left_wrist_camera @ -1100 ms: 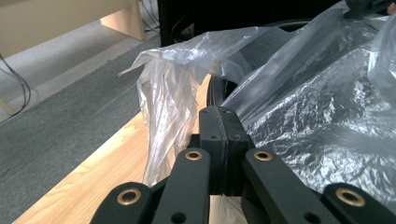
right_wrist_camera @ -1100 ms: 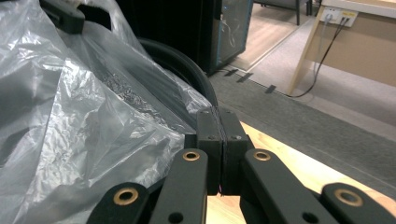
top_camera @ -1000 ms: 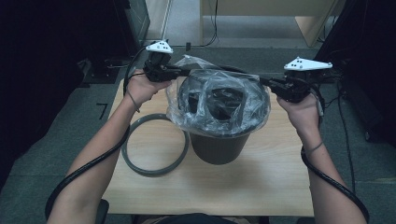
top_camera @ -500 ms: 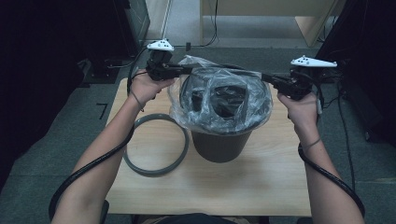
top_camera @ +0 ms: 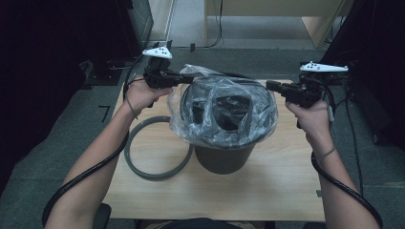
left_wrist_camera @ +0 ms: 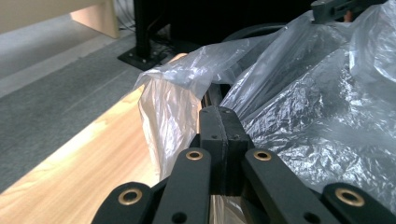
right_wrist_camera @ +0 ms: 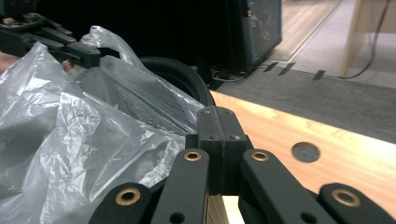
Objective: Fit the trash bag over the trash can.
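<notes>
At the middle of the high view I see the plastic bag (top_camera: 229,112) draped over the dark bin (top_camera: 224,157) on the tabletop (top_camera: 267,191). My left claw (top_camera: 188,78) is clenched on the bag's edge at upper left; my right claw (top_camera: 271,86), jaws together, sits at the bag's right edge. A grey ring (top_camera: 157,148) lies left of the bin.

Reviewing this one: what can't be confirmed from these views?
- High view: the bin's inside, blurred by the crinkled plastic bag.
- Left gripper view: whether the left hand-held gripper pinches film; its jaws meet and hide the seam.
- Right gripper view: same for the right hand-held gripper.
</notes>
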`<state>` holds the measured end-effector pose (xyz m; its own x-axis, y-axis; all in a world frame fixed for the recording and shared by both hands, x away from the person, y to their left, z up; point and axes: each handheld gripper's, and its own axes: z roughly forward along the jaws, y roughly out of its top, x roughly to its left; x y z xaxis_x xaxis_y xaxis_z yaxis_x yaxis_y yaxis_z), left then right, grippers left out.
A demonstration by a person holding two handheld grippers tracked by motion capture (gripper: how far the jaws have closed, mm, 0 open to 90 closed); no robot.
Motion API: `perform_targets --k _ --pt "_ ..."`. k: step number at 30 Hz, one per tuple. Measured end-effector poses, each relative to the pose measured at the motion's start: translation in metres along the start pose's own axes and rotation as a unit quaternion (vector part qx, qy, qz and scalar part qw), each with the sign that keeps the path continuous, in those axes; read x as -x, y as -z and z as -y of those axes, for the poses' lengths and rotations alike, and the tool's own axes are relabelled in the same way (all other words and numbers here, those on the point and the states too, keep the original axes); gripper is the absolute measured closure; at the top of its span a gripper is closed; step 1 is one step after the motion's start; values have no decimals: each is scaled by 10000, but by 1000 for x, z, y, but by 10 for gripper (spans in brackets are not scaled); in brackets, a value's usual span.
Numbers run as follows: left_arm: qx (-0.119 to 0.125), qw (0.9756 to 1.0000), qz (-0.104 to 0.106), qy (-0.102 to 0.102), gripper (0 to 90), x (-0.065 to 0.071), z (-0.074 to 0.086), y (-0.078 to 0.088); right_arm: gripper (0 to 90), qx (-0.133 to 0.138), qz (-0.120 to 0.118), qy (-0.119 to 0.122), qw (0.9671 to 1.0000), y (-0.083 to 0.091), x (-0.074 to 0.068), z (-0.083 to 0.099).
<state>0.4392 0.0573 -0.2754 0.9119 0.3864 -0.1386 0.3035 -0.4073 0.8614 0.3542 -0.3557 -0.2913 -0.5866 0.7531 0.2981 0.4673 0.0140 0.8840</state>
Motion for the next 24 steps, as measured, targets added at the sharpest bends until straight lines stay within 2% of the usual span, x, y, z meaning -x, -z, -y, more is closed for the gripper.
perform_targets --k 3,6,8,13,15,16,18,20,22,24 --pt "-62 9996 220 -166 900 7 6 9 900 -86 -205 27 9997 7 -8 5" --pt "-123 9993 210 -270 900 12 5 13 900 -334 -372 206 9985 12 -17 5" --pt "-120 9994 109 -301 900 12 2 13 900 -435 -270 343 9981 14 -22 2" --pt "10 9997 -147 -199 900 9 -5 7 900 -264 -48 445 9986 14 -27 -6" --pt "52 9996 -202 -177 900 8 -5 5 798 -218 108 498 9985 12 -27 -7" --pt "40 9996 -234 -172 900 7 -6 3 715 -198 178 526 9983 10 -27 -7" --pt "55 9996 -241 -149 851 7 -6 1 662 -159 219 521 9983 7 -25 -7" --pt "80 9996 -212 -164 823 7 -7 0 594 -43 86 503 9987 5 -26 -8" --pt "40 9996 -179 -200 796 9 -9 -1 570 -82 -55 474 9988 2 -28 -10" --pt "-18 9995 -159 -256 779 12 -11 -3 546 -121 -146 597 9980 -3 -32 -12"
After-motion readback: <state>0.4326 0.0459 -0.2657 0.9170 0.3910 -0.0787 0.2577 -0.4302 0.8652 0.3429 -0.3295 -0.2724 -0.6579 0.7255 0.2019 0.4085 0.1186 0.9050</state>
